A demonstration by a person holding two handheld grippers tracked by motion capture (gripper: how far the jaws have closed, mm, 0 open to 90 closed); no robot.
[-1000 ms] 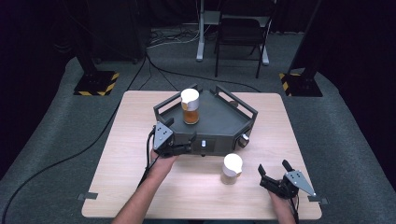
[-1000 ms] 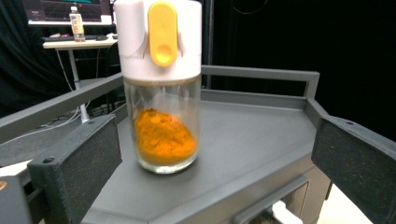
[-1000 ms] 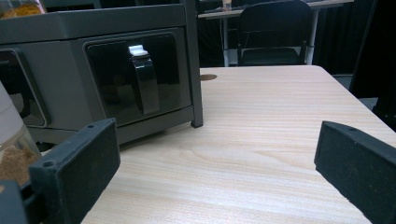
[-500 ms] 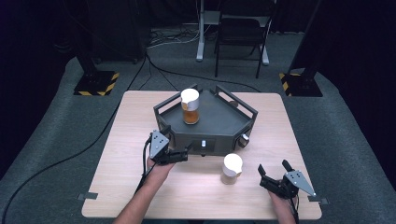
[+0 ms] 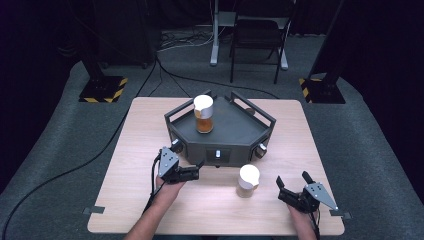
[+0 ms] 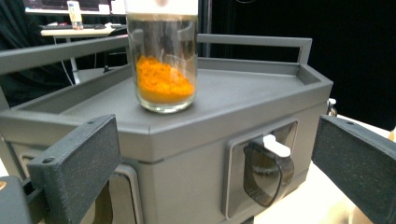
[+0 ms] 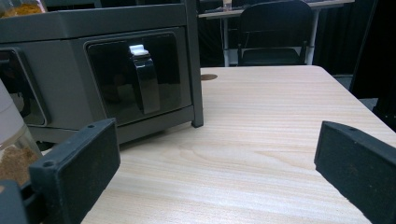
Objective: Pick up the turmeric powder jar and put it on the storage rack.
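Two glass jars with white lids are on the light wooden desk (image 5: 150, 200): one glass jar holding orange powder (image 5: 203, 114) stands upright on top of the dark grey angular box with low rails (image 5: 235, 130), toward that box's far left part, and one glass jar holding brownish powder (image 5: 248, 180) stands upright on the bare desk just in front of the box, nearer the desk's near edge and a little right of its middle. One box sits in the middle of the desk; its front faces carry dark glossy panels, and three knobs or handles can be counted along them in the high view. In the left gripper view the orange-powder jar (image 6: 162, 56) sits on the box's flat top, above a panel with one dark handle tipped white (image 6: 268, 170). Two tools are held, one in each hand. The left tool (image 5: 194, 172) is close to the box's front left face, its jaws spread wide apart with nothing between them. The right tool (image 5: 292, 184) is near the desk's near right corner, well apart from the box, its jaws also spread wide and empty; the brownish jar (image 7: 11, 149) shows at the left edge of the right gripper view. One black chair (image 5: 257, 35) stands on the grey floor beyond the desk's far edge.
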